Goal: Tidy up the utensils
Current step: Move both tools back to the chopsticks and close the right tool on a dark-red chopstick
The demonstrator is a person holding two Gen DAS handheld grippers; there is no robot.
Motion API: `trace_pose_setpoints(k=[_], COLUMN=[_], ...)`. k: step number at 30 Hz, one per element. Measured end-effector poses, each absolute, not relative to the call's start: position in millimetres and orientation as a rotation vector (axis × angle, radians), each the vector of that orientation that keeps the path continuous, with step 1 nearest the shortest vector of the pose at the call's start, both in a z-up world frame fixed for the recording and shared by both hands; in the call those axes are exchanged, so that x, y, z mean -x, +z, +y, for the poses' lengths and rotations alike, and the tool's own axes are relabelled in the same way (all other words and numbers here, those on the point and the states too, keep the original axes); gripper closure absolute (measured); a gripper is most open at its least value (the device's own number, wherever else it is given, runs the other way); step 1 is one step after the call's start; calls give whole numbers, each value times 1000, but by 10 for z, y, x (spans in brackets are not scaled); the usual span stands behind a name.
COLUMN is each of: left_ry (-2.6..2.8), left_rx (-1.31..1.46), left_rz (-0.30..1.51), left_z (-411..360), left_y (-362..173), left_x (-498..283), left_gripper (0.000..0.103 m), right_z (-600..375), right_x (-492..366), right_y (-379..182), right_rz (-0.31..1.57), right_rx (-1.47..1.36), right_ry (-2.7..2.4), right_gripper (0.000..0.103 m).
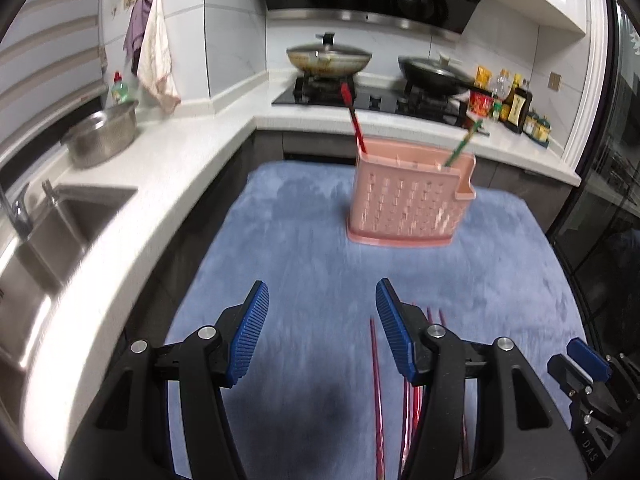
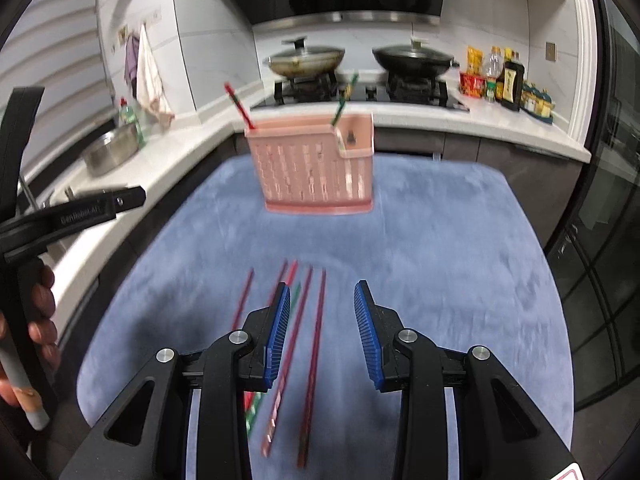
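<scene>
A pink slotted utensil holder (image 1: pixel 410 196) (image 2: pixel 316 166) stands on the far part of a blue mat (image 1: pixel 312 260) (image 2: pixel 440 248). A red chopstick (image 1: pixel 354 118) (image 2: pixel 239 106) and a green chopstick (image 1: pixel 464 142) (image 2: pixel 343 98) stick out of it. Several red chopsticks (image 2: pixel 310 344) and a green one (image 2: pixel 294 298) lie flat on the mat, below and left of my right gripper (image 2: pixel 320 326), which is open and empty. My left gripper (image 1: pixel 322 326) is open and empty, with red chopsticks (image 1: pixel 376 384) lying under its right finger.
A white counter wraps the left and back, with a sink (image 1: pixel 52 232), a steel bowl (image 1: pixel 102 134) (image 2: pixel 112 152), a stove with two lidded woks (image 1: pixel 328 60) (image 2: pixel 414 58) and bottles (image 1: pixel 516 106) (image 2: pixel 508 80) at the right. A dark glass door (image 2: pixel 600 240) stands right.
</scene>
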State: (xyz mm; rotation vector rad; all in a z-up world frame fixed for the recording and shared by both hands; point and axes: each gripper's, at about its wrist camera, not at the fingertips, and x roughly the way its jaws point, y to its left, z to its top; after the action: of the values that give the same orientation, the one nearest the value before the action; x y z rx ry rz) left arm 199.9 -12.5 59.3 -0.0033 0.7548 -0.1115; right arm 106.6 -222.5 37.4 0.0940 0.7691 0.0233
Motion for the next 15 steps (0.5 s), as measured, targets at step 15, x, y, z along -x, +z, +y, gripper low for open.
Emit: trace_pose_setpoints(k=[15], left_ry=[-86], left_rx=[-20], left_rz=[883], left_z=[-122], left_y=[-177], left_x=[-1433], left_gripper=[50], right_z=[-2059], right_x=[-650], right_y=[-495], right_rz=[938], right_rx=[-105], right_ry=[16], right_gripper=[70])
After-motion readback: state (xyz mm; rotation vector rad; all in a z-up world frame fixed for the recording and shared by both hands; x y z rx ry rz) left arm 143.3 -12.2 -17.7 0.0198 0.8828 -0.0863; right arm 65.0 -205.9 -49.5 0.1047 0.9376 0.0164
